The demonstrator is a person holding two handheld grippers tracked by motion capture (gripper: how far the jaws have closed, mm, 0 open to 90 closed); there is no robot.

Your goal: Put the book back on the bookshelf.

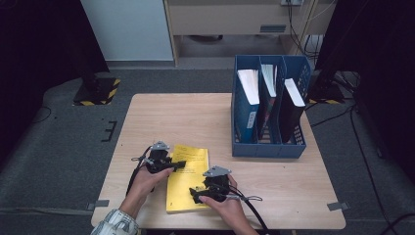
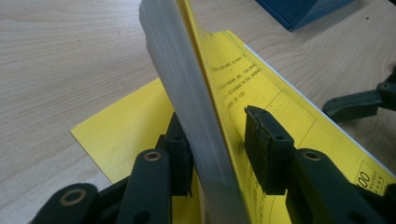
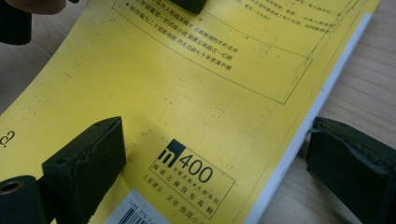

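Yellow and thick, the book (image 1: 187,177) lies on the near side of the wooden table (image 1: 274,181), left of the blue file rack (image 1: 268,107). The left gripper (image 2: 217,154) has its jaws apart around the book's lifted edge, with one pad (image 2: 266,149) over the cover. The right gripper (image 3: 210,172) is open too, one jaw on the cover and one off the side. I think both should squeeze firmly before lifting, so no pages slip. The cover reads "400" (image 3: 196,169) above a barcode (image 3: 140,212).
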